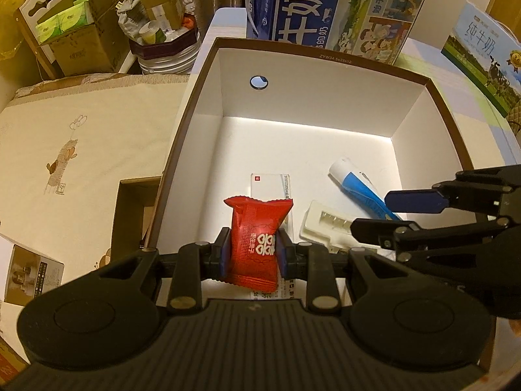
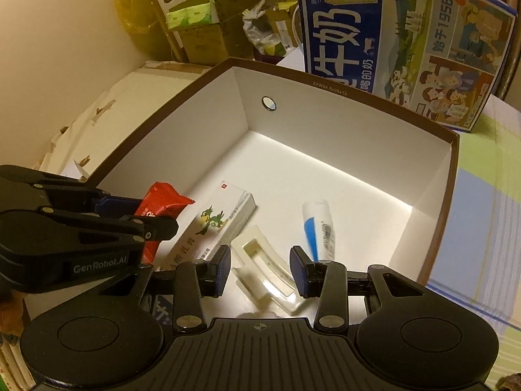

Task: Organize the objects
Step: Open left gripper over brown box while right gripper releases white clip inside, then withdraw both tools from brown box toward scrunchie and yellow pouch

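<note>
My left tongs are clenched on a red packet, held above the open box. My right tongs are spread wide over a white tray on the box floor. A carton and a tube lie beside it.

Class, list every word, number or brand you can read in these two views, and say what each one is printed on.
"GenRobot.AI": side of the left claw, which grips the red packet.
"ZYW34 5x25x12": far rim of the brown box; middle digits unsure.
"1956", "3.2": blue milk carton, beside large Chinese characters including "牛奶".
"纯牛奶": small milk carton.
Medicine box, toothpaste tube, red packet: print too small or blurred.
</note>
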Motion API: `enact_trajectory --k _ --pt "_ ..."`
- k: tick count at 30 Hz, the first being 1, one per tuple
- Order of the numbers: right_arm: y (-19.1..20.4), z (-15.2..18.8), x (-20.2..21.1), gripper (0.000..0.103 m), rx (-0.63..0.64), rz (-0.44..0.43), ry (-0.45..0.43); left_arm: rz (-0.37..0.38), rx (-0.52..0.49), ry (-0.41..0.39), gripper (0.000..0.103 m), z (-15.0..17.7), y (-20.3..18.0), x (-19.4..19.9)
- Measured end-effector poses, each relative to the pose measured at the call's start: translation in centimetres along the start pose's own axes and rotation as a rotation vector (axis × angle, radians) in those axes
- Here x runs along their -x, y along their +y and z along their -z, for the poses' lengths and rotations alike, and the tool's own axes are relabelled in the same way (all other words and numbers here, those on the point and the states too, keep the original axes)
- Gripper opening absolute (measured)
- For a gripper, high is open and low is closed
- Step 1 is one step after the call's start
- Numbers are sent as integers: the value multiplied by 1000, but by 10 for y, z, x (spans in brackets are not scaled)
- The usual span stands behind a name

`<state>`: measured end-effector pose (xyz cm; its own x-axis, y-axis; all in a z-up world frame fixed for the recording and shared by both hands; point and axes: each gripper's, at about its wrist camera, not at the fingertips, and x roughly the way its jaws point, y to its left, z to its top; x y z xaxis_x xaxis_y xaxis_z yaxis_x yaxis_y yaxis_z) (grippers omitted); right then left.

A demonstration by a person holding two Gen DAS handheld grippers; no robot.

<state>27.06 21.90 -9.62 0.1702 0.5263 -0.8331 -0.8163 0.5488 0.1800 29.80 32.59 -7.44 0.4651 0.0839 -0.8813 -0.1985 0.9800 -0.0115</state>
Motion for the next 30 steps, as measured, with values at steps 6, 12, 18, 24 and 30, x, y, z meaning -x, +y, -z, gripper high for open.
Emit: enact_trajectory --k 6,12,18,24,30 --pt "5 2 8 38 52 1 -7 -9 -16 -22 35 2 -4 6" --pt "8 5 18 38 74 -9 -16 -16 -20 -39 45 5 -5 15" --pt "8 8 27 40 74 -11 -29 -9 -17 -46 50 8 -6 23" --pt "6 9 36 42 61 -11 -46 -5 -17 -57 53 12 -9 31" --pt "5 12 45 44 51 -8 -62 -2 -18 -72 58 16 -13 40"
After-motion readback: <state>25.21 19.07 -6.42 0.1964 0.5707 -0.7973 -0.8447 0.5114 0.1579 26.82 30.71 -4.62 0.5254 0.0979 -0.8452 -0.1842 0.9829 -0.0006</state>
